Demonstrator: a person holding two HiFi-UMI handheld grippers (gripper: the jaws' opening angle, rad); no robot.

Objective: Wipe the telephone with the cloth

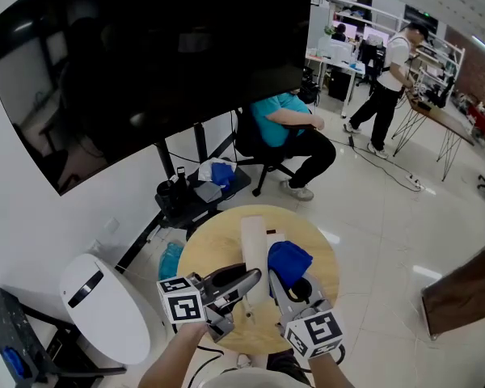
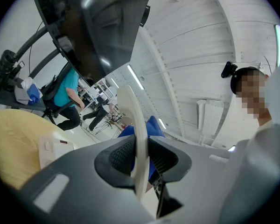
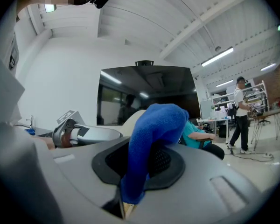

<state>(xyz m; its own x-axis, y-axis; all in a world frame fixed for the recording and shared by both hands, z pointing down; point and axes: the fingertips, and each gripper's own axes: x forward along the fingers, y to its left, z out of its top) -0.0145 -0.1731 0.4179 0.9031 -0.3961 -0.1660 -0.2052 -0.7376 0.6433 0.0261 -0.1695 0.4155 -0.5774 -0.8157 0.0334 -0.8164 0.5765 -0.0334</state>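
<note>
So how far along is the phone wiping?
Done: the handset is off its base, clamped in the left gripper; the cloth is clamped in the right gripper. In hand: cloth sits right beside the handset, contact unclear. Left: the wiping itself, likely the base too.

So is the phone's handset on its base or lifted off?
Lifted off: the left hand-held gripper is shut on the white handset, and the base lies separately on the table.
</note>
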